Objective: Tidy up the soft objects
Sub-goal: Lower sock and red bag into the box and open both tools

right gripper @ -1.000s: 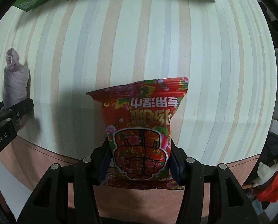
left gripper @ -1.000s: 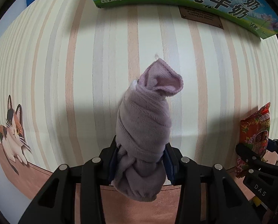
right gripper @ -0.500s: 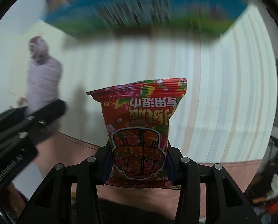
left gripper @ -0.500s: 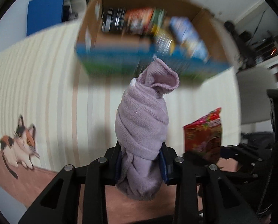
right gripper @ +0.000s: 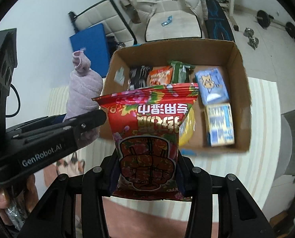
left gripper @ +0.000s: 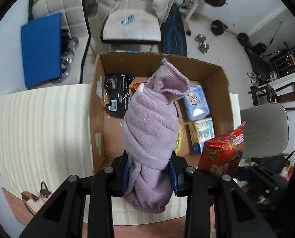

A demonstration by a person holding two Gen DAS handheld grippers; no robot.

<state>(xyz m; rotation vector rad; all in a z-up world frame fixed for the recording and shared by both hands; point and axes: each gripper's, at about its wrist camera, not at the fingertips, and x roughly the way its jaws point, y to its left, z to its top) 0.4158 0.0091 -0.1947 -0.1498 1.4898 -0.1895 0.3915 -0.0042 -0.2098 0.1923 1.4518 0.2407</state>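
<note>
Cardboard box (right gripper: 244,91) holds snack packets (right gripper: 160,75) and blue tissue packs (right gripper: 211,85).

Rolled lilac towel (left gripper: 150,130), red packet (right gripper: 147,130)

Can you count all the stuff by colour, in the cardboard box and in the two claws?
Black packet: 1
Orange packet: 1
Green packet: 1
Blue packs: 2
Yellow thing, partly hidden: 1
Purple towel: 1
Red bag: 1
Total that show: 8
</note>
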